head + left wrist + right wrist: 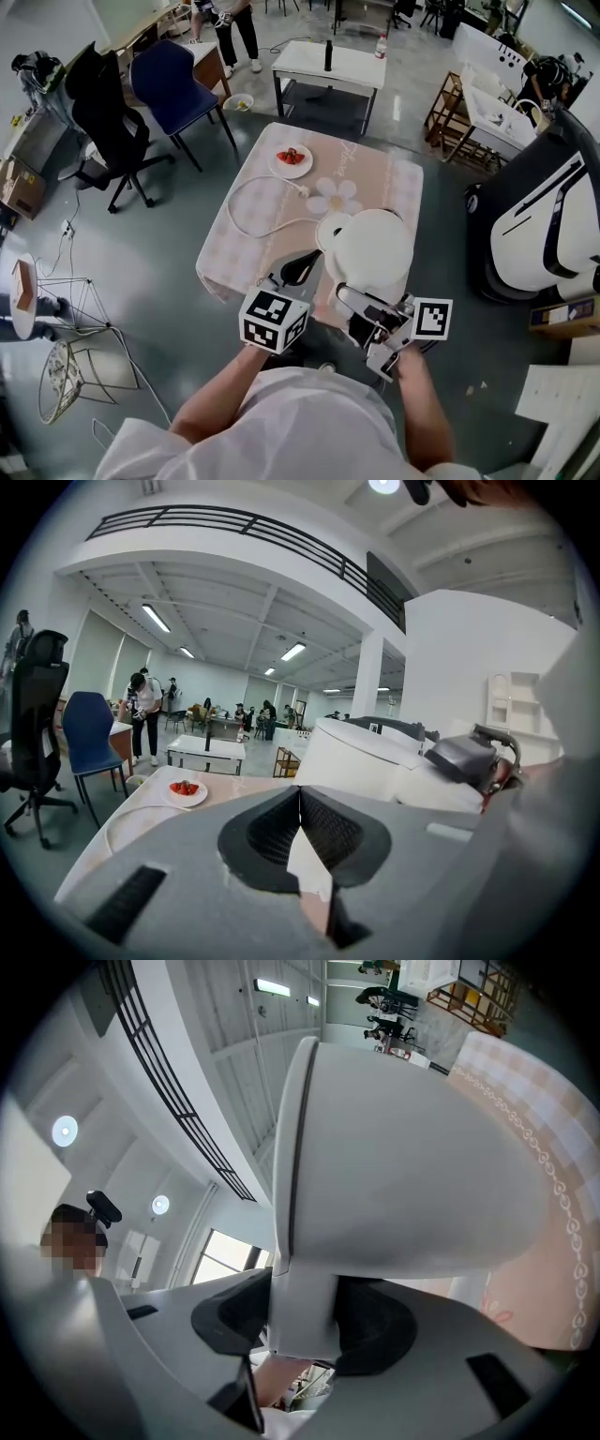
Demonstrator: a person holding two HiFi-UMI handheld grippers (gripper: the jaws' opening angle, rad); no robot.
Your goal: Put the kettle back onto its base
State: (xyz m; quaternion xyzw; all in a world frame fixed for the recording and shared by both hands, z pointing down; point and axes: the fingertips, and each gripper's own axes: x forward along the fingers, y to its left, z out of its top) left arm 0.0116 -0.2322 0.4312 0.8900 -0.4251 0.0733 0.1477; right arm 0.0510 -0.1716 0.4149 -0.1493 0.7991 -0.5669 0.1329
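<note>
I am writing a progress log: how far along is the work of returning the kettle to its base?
Done: the right tool grips the kettle by its handle. In hand: the kettle is held beside the base, which shows partly uncovered. Left to do: seat it on the base and release. The left tool is shut and empty.

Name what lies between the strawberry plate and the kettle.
In the head view: a white cord's plug, a white flower shape, then the round base, partly behind the kettle.
</note>
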